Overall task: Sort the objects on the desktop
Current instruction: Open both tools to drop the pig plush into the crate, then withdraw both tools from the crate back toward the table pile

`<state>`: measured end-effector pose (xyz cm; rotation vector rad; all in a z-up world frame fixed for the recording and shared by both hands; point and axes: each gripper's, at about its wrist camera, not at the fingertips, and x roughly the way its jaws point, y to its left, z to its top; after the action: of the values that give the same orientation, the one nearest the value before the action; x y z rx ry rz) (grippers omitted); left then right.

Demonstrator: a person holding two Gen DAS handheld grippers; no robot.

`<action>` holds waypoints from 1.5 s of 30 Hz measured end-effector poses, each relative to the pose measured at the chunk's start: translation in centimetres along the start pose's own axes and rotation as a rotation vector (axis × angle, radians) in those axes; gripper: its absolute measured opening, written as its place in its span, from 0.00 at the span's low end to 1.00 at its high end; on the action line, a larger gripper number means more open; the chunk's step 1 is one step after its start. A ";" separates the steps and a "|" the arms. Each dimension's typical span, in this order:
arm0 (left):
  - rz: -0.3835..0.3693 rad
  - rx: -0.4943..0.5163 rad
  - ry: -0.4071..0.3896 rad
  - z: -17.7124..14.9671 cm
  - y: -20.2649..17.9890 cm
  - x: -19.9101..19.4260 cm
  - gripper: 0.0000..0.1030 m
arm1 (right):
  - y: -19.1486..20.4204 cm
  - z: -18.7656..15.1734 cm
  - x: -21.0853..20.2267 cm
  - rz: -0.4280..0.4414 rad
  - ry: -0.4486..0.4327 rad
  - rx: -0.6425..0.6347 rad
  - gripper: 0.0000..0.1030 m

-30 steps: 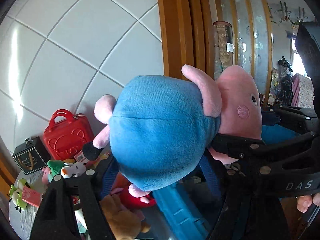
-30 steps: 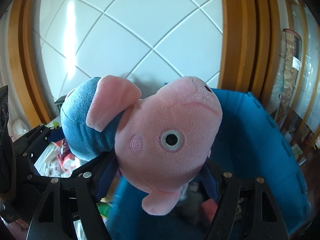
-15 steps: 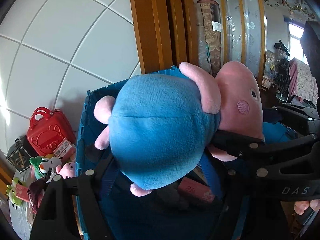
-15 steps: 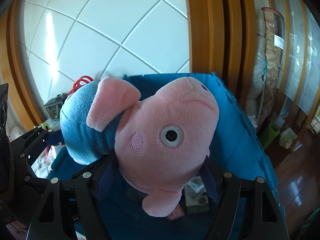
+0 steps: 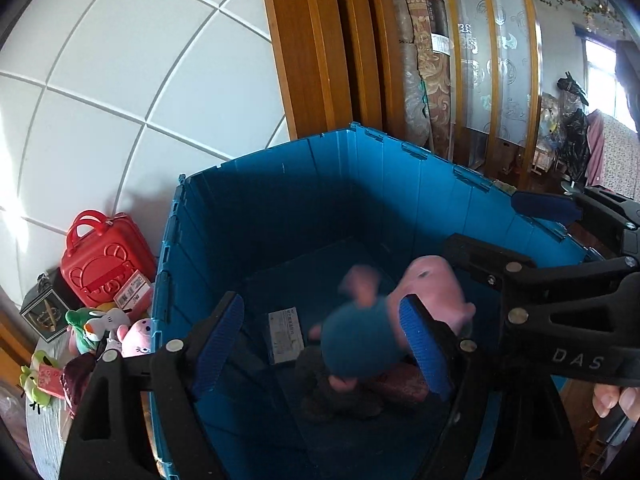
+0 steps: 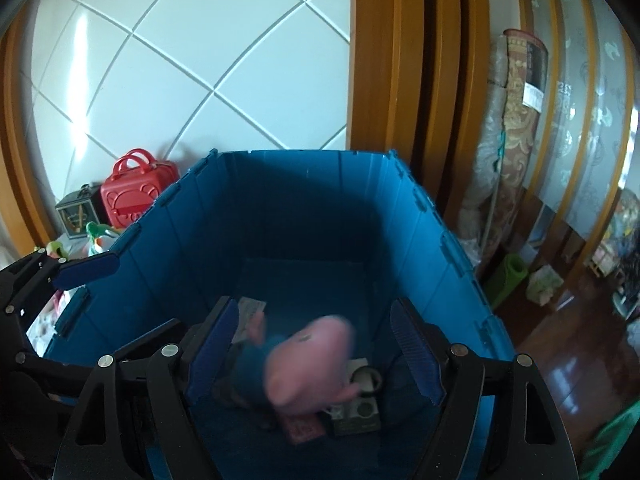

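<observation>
Both grippers, left gripper and right gripper, opening empty; pig plush blurred, dropping into blue crate. We next fetch another toy.

Blue crate: 1. Pig plush in crate: 1. Flat white-labelled box in crate: 1. Red toy case: 1. Small dark lantern box: 1. Rolled carpets: 2.

inside the crate: plush pig over small boxes. left of the crate, on the bench: toy suitcase, small plush toys.
</observation>
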<state>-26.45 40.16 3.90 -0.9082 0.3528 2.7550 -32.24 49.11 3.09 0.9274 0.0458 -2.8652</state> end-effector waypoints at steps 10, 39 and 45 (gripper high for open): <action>0.048 -0.044 -0.028 -1.1 2.2 -1.7 0.88 | 0.9 0.3 -1.2 -0.057 -0.048 -0.011 0.94; 0.303 -0.273 -0.105 -10.2 19.0 -10.5 0.96 | 17.1 0.0 -3.7 0.157 -0.104 -0.112 1.00; 0.308 -0.300 -0.086 -13.0 24.3 -10.7 0.96 | 22.3 -0.6 -3.0 0.190 -0.069 -0.116 1.00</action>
<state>-17.64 11.90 4.07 -0.8583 0.0661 3.1817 -26.52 27.36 4.62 0.7665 0.1102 -2.6848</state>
